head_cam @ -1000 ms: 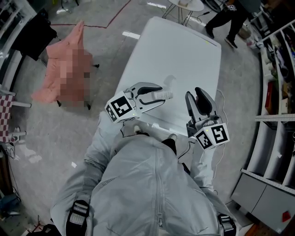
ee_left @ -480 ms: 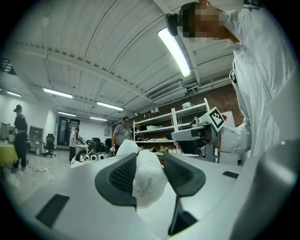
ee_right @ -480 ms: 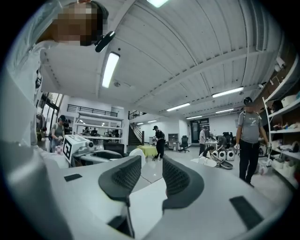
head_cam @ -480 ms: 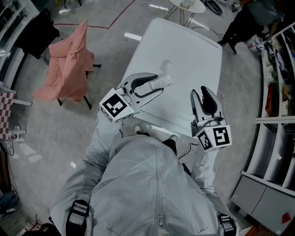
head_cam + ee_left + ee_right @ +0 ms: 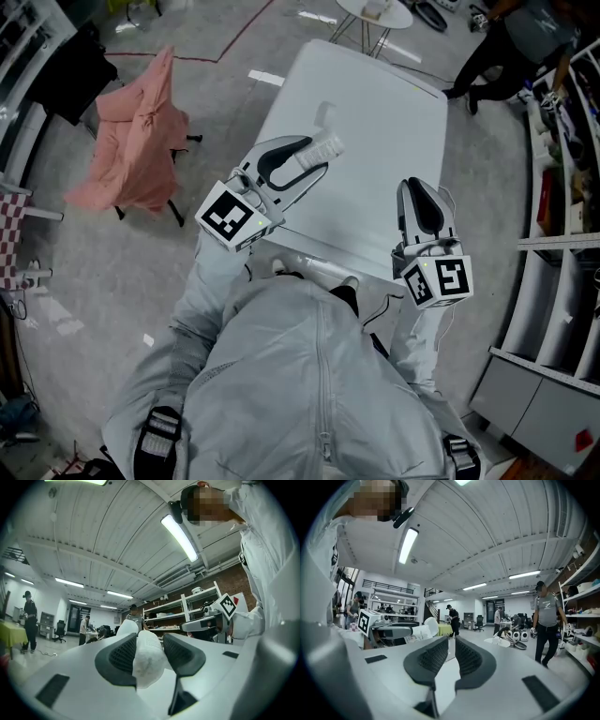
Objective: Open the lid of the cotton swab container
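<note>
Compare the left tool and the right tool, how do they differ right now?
The left tool grips the cotton swab container; the right tool has nothing between its jaws. The left tool's jaws stand wide around the container; the right tool's are closing, a narrow gap left. The left tool slants across the table; the right tool points along its right edge. Both carry a marker cube.

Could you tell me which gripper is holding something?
The left gripper: it clamps the white cotton swab container; the right gripper, jaws closing, is empty.
</note>
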Demonstrator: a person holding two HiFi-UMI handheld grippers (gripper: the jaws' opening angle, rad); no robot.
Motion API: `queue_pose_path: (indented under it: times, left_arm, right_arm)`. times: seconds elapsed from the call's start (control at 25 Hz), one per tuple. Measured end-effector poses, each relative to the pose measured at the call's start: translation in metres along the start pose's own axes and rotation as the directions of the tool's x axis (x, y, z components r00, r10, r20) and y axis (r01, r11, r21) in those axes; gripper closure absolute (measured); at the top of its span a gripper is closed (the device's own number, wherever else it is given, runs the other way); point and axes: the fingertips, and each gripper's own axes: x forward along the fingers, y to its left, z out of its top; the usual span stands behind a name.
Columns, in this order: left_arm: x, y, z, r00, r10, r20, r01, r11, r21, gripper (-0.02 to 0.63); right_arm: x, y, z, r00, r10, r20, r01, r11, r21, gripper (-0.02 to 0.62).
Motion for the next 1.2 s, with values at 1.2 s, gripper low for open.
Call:
queue_pose_path:
  times: [1.2]
  left_arm:
    - [-0.006,-0.003,0.012,0.999,0.01,0.041,-0.01,1.0,0.013,0.414]
  right_arm:
    - [0.004,-0.003,-0.013,0.998,-0.019,-0.057,0.02,1.0,0.003,0.561]
